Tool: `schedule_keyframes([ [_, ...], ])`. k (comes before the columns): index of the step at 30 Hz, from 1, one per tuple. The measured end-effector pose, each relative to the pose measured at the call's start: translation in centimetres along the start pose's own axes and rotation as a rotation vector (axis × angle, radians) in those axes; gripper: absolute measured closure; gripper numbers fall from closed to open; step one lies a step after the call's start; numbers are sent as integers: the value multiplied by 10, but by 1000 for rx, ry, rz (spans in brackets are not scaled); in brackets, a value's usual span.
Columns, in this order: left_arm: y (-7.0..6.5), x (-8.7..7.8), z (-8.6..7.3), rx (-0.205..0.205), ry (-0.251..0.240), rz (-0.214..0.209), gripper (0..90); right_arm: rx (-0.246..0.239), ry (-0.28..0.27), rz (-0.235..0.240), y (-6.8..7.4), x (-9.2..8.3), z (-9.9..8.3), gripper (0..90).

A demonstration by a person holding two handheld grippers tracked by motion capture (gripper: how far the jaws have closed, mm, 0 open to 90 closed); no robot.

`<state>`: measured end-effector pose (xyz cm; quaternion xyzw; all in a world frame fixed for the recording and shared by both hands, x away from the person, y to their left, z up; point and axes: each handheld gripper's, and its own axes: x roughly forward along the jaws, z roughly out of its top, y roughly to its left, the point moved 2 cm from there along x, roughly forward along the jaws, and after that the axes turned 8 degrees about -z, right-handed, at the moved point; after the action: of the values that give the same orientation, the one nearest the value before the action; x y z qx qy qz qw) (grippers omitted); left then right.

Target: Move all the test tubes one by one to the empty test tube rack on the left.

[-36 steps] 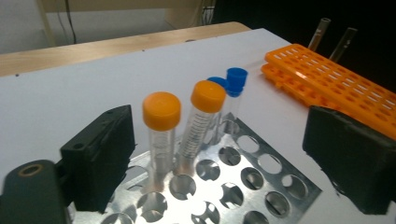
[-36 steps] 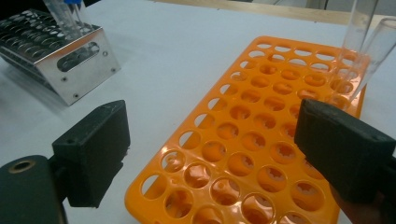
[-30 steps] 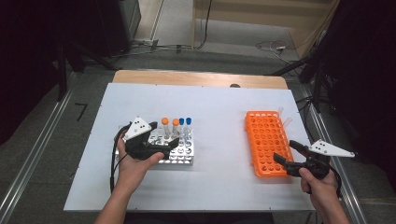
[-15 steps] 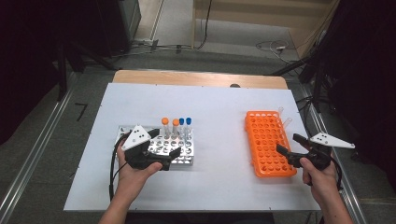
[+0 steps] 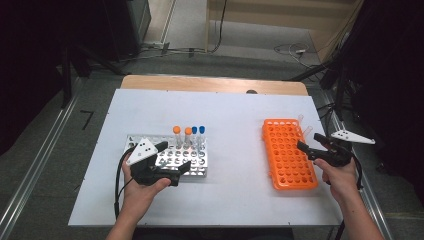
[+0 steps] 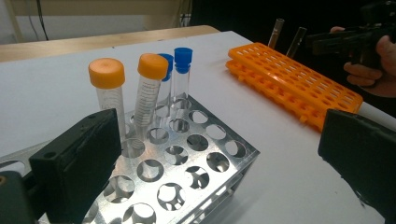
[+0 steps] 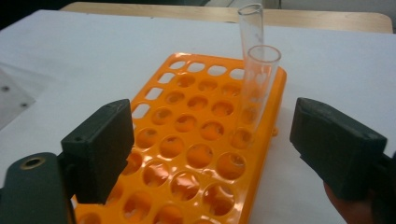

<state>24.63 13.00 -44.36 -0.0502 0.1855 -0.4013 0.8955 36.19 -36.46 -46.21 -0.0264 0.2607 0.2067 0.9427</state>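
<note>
Now I hold my left gripper (image 5: 172, 159) beside the metal rack (image 5: 192, 159), right gripper (image 5: 310, 145) beside the orange rack (image 5: 287, 160), jaws released, ready for tubes.

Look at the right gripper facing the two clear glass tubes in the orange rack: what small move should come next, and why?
Probably ease the right gripper forward so its open jaws come either side of the nearer glass tube. That uncapped tube stands in the orange rack between and beyond the jaws, not yet touched, with the second glass tube just behind it.
</note>
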Motion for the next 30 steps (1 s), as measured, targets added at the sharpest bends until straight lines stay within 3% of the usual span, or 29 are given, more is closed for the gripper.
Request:
schedule_keyframes([
  [1, 0, 0, 0, -2, 0, 0, 0, 2, -4, -20, 0, 2, 1, 181],
  [9, 0, 1, -1, -5, 2, -5, 0, -1, 39, -19, -7, 20, -1, 419],
  [15, 0, 2, -1, -10, 3, -3, 0, -7, 59, -33, -12, 26, -4, 508],
  [24, 0, 3, -2, -11, 11, 1, 1, -34, 43, -72, -10, 32, -7, 724],
  [28, 0, 2, -2, -13, 10, 0, 1, -57, 33, -79, -7, 31, -7, 738],
  [30, 0, 2, -2, -12, 9, 1, 1, -43, 21, -81, -7, 29, -5, 739],
])
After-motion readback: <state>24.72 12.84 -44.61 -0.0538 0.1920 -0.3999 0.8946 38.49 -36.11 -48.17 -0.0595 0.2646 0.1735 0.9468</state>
